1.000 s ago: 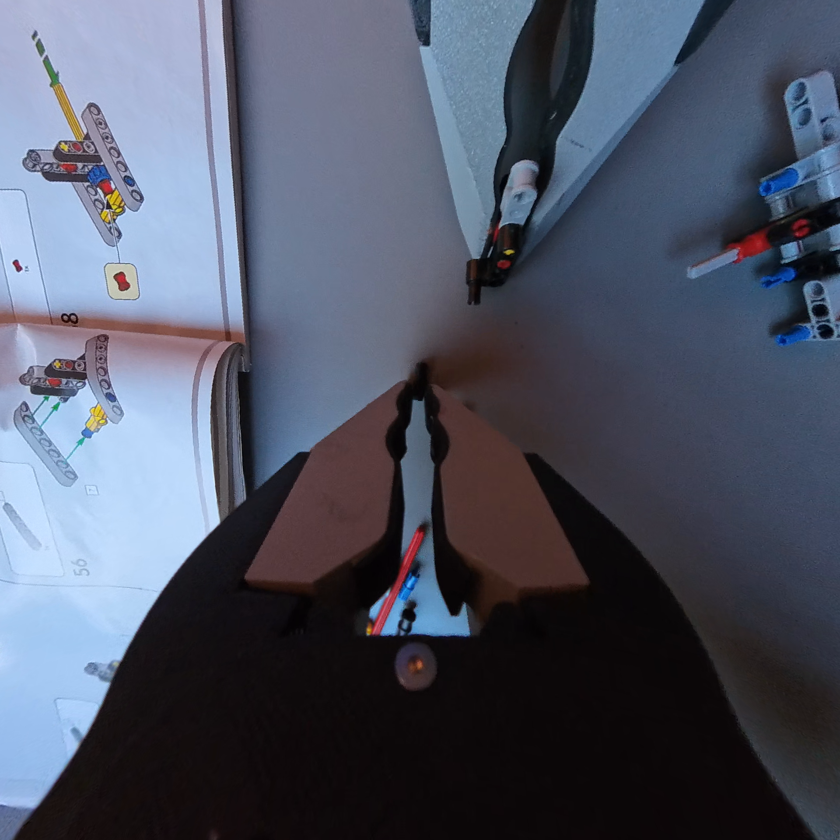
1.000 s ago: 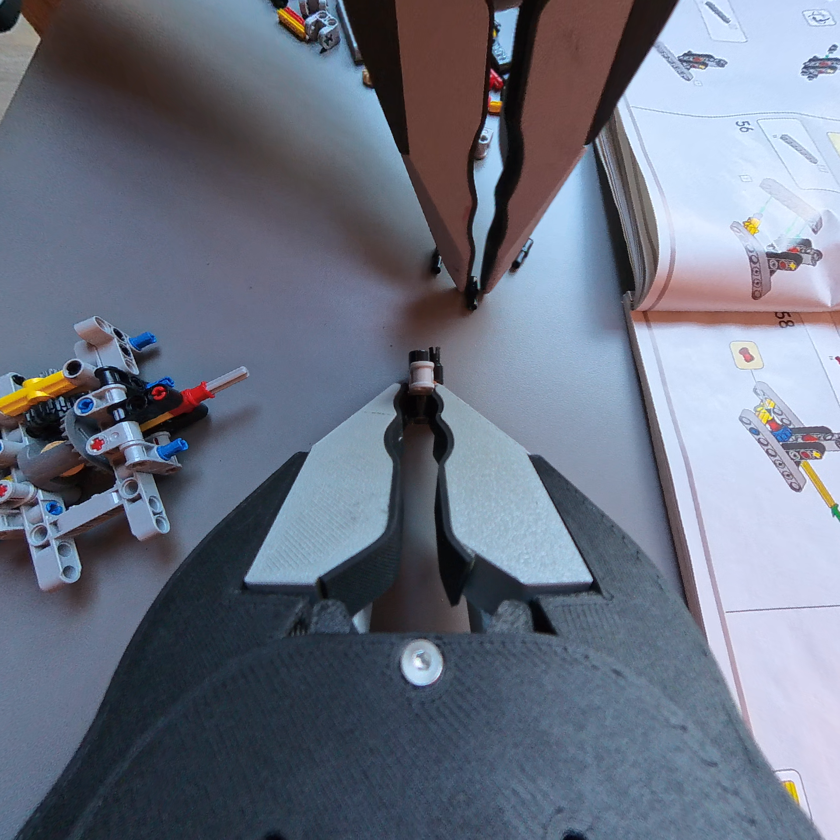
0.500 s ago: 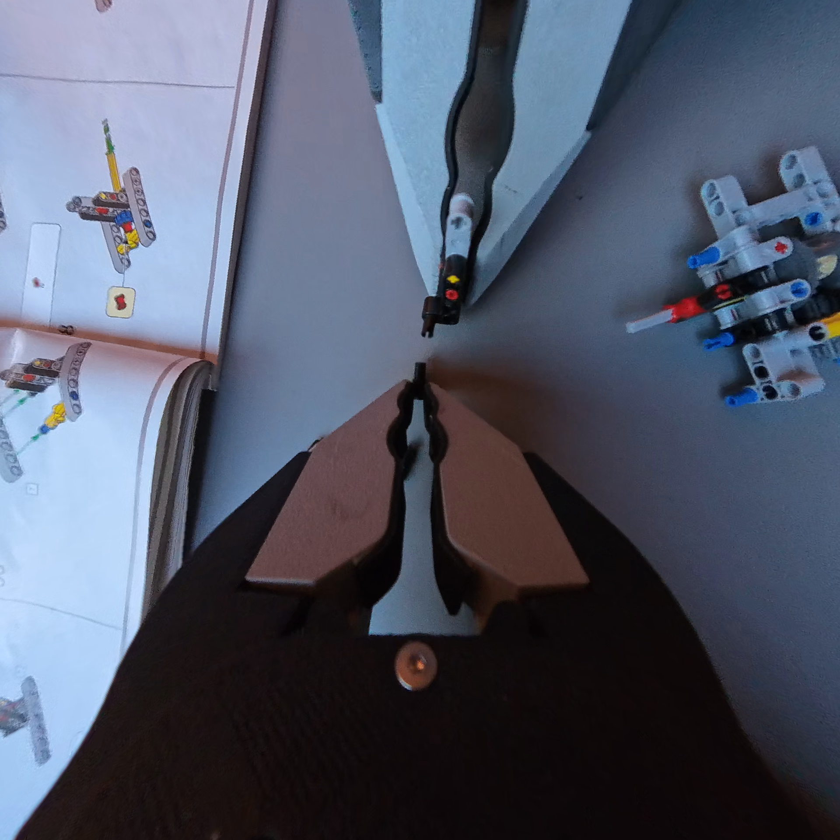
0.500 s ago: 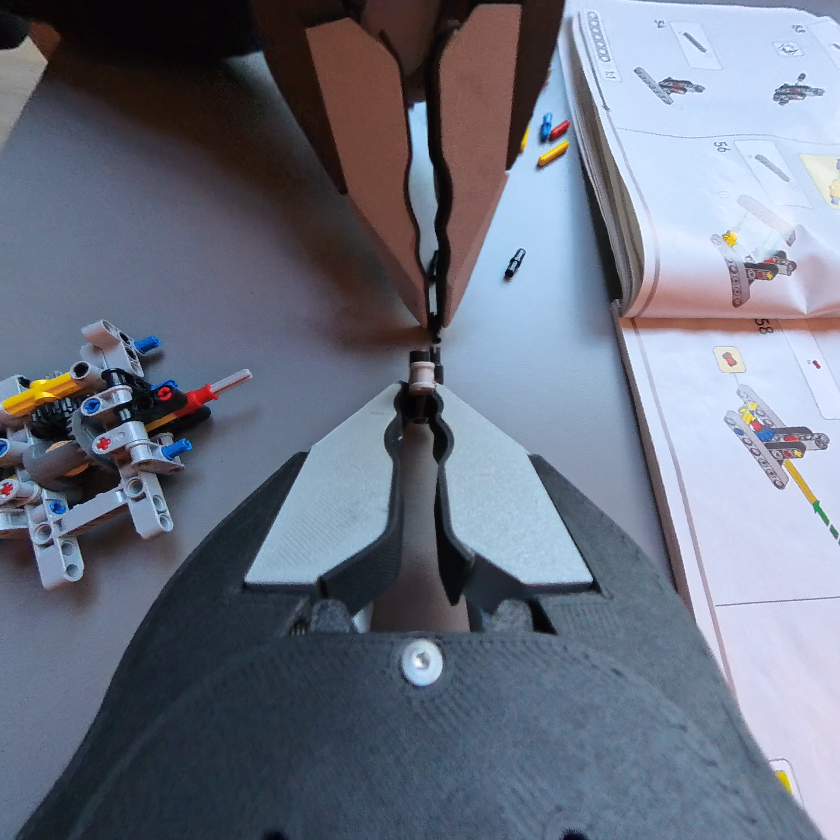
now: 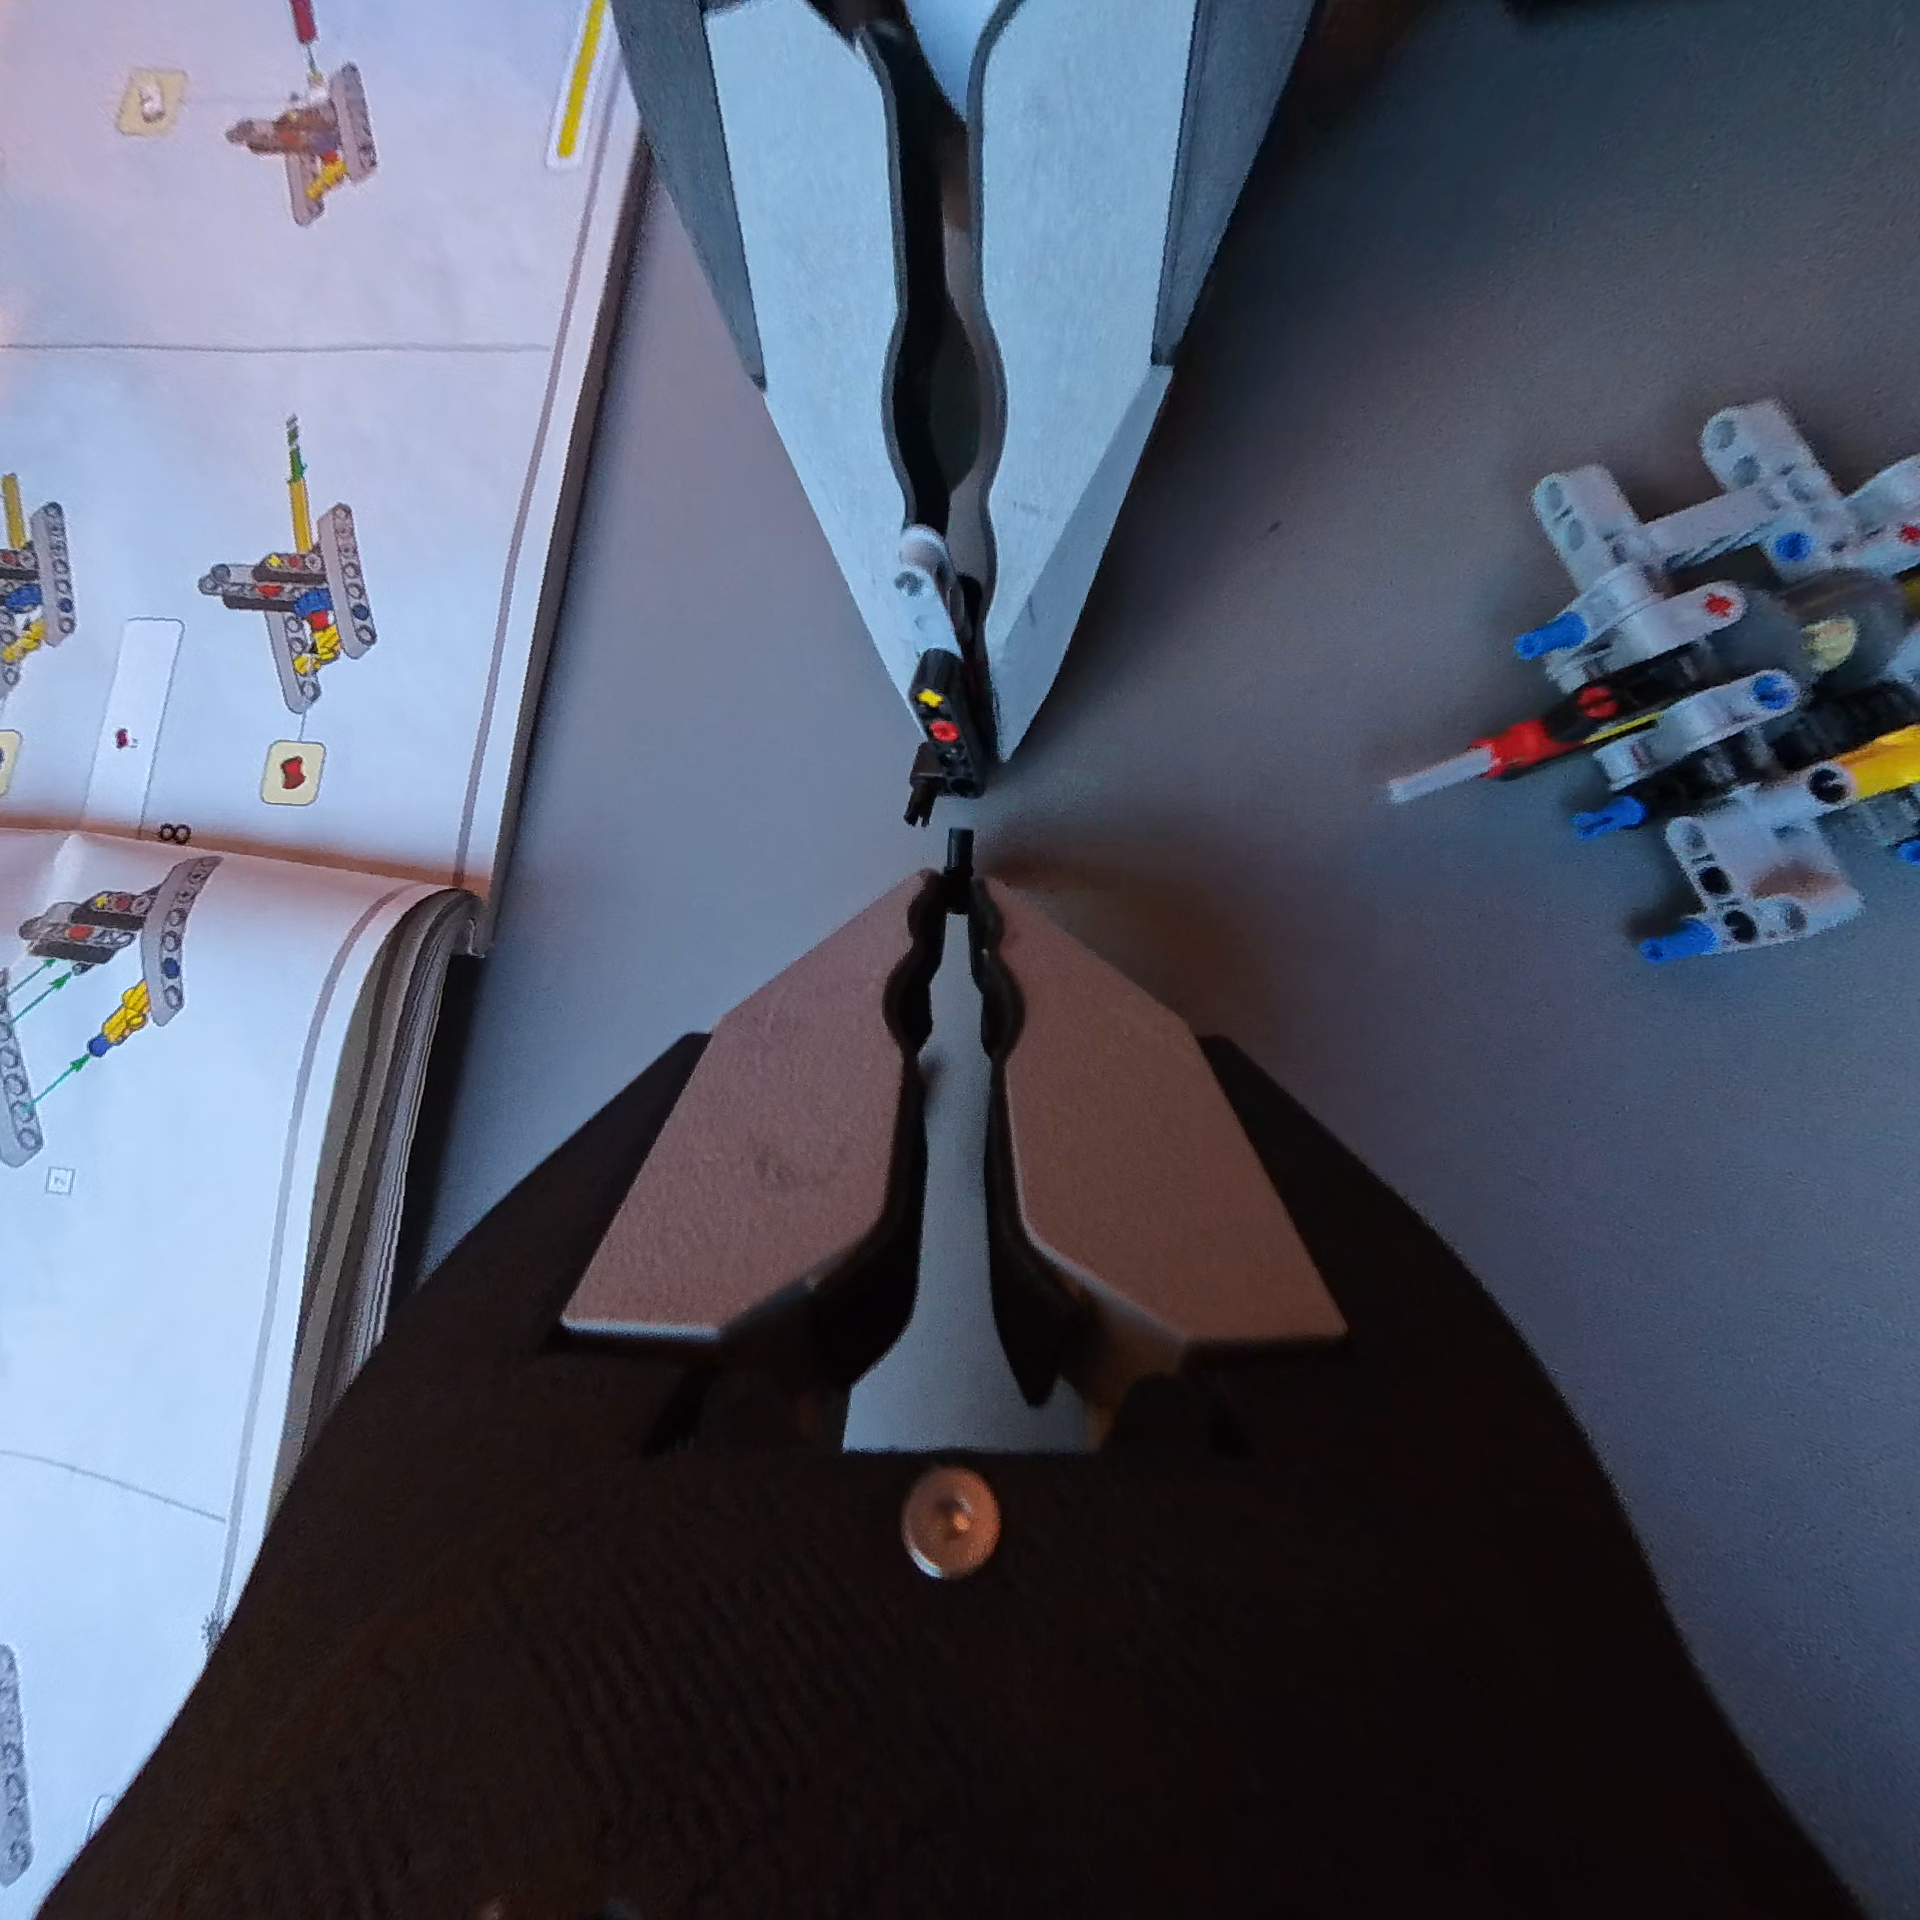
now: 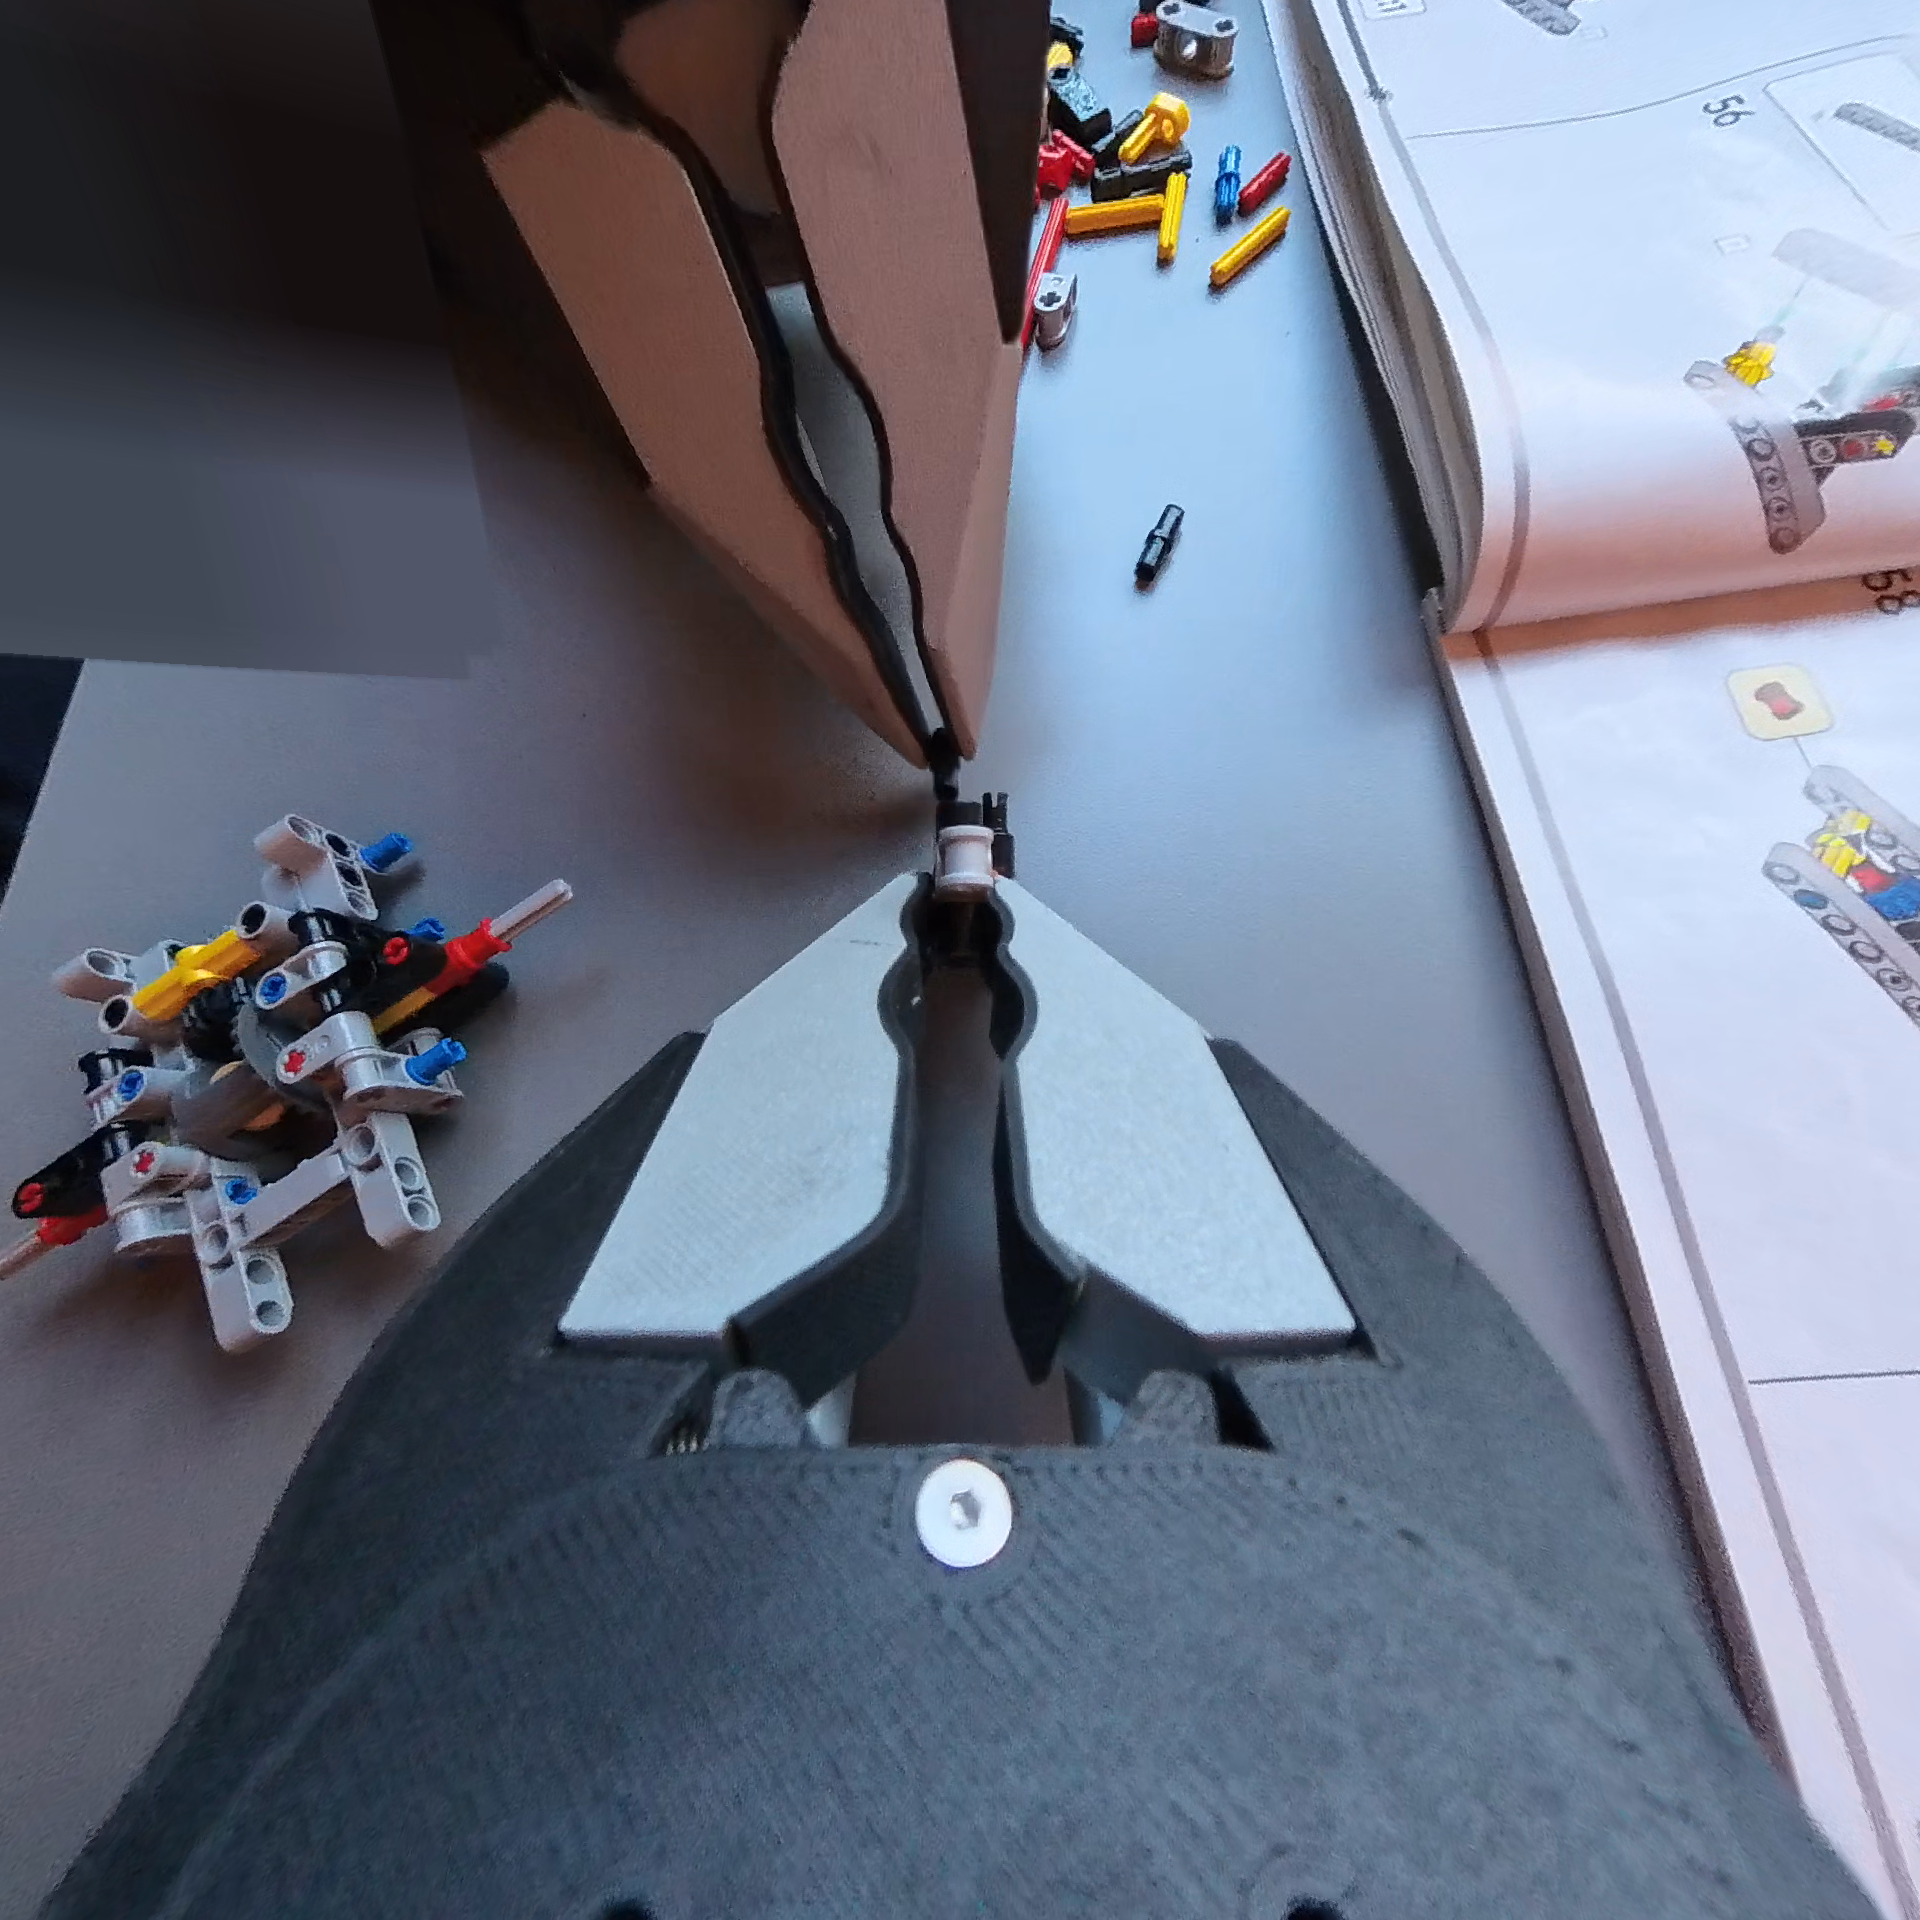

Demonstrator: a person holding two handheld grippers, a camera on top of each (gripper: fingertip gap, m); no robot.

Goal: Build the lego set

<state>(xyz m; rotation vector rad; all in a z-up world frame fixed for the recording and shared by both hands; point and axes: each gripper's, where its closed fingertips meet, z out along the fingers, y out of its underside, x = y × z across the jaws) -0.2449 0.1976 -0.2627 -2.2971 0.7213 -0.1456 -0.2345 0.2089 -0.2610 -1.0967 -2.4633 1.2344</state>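
Two hand-held grippers met tip to tip above a grey table [image 6: 1195, 831]. The left gripper [image 5: 957, 881], with brown fingers [image 5: 790, 1122], had its jaws pressed together on a small black pin [image 5: 958, 847] that poked out past the tips. From the other side the same brown tongs came down at a slant with that pin at their point. The right gripper [image 6: 961, 894], its fingers pale grey [image 6: 790, 1132], pinched a small assembly [image 5: 940, 717]: a black beam with a yellow and a red pin end showing on its side, a light grey bush on the near end, and a black connector jutting off the far corner. The pin's free end stood just short of the assembly, very near but apart as far as I could tell. To the right gripper's left lay a half-built model [image 6: 239, 1070] of grey beams, black parts, blue pins, a yellow piece and a red-tipped axle, well apart from both tools. An open instruction booklet [image 6: 1662, 727] lay along the other side, its pages showing coloured building diagrams. One loose black pin [image 6: 1157, 540] rested on the table between the booklet and the left gripper. Farther back sat a scatter of loose parts [image 6: 1164, 177] in yellow, red, blue, black and grey.
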